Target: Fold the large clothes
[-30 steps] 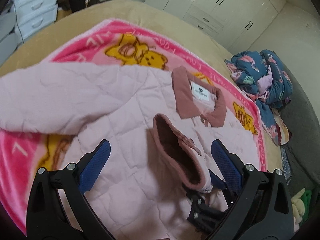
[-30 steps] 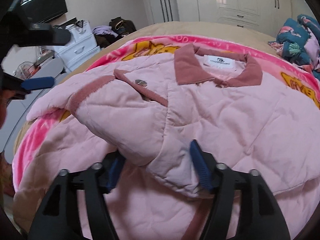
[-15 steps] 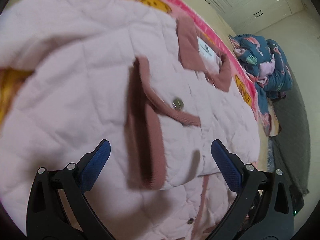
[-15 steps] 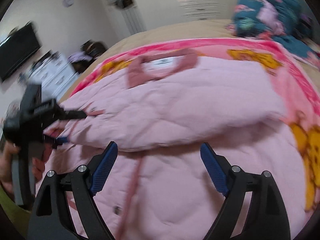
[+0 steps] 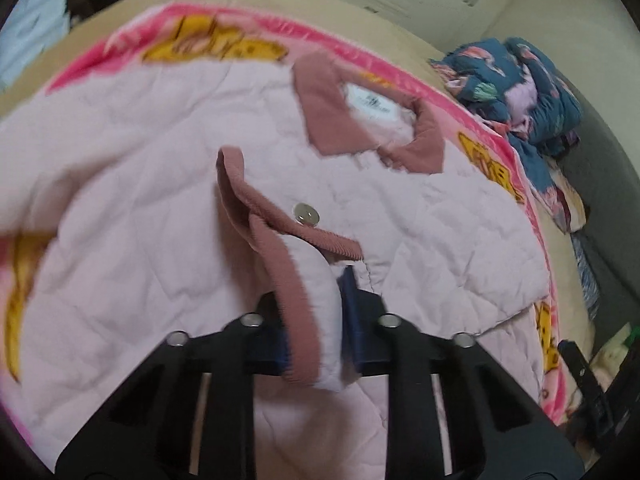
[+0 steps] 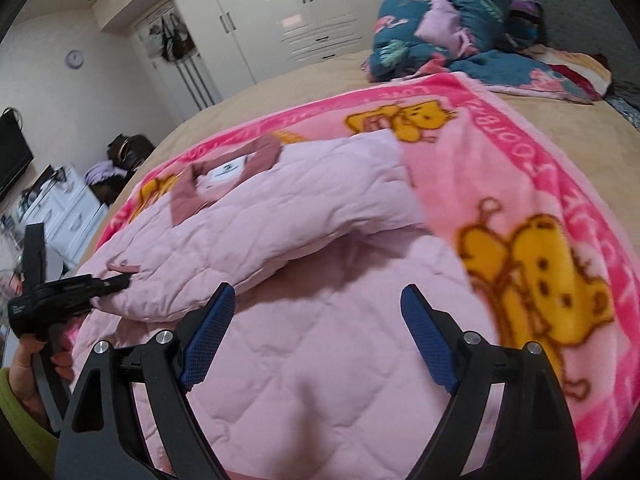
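On pink blanket (image 6: pixel 500 184), quilted pink jacket (image 5: pixel 140 240), cuff (image 5: pixel 308 320) pinched by left hand-held gripper (image 5: pixel 316 320); right hand-held gripper (image 6: pixel 316 336) agape.

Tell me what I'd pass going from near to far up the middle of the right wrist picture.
Right gripper → pink jacket → pink blanket → tan bed → white wardrobe.

One pink jacket (image 5: pixel 160 208), one blanket (image 6: pixel 500 152), two tongs (image 5: pixel 316 320) (image 6: pixel 316 336), one quilt heap (image 6: pixel 448 36).
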Demonstrator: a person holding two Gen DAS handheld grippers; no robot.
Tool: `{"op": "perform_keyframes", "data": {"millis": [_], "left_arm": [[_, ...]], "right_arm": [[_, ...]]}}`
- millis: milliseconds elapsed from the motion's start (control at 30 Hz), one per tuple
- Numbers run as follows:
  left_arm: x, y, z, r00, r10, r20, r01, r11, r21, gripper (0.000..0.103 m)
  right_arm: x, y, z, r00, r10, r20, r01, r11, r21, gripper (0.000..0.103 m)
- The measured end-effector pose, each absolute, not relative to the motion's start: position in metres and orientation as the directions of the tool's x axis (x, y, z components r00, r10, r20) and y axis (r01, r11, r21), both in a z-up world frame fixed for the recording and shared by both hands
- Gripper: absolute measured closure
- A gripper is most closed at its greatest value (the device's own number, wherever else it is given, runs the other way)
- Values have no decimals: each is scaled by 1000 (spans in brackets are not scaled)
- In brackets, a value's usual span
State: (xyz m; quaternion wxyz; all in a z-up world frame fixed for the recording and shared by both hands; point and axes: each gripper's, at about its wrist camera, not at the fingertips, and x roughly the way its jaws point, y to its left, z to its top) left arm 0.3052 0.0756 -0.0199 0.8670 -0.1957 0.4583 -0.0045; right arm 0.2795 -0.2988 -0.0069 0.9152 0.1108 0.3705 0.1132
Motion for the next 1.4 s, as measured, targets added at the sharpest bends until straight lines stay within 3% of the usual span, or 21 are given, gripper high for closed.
{"op": "perform_keyframes", "data": {"millis": [200, 333, 800, 1067, 1200, 1400], "left_arm": [[306, 74, 54, 696, -173, -697, -74, 948, -309, 95], [306, 76, 83, 742, -111, -661, -44, 976, -213, 95], [322, 111, -14, 584, -15, -812, -152, 980, -127, 94], [320, 117, -34, 558, -3, -830, -164, 980, -113, 92], [318, 117, -44, 548, 1, -836, -163, 981, -106, 89], [319, 118, -50, 538, -2, -843, -177, 977, -116, 86]], "right_arm": [[274, -318, 2, 733, 267, -626, -79, 947, 312, 19], [273, -317, 7, 738, 259, -623, -82, 951, 298, 19], [335, -257, 18, 699, 285, -656, -218, 958, 184, 19], [393, -232, -21, 618, 238, -749, -217, 968, 128, 19], [413, -244, -56, 549, 234, -802, -163, 972, 172, 19], [417, -245, -69, 546, 206, -812, -133, 978, 159, 19]]}}
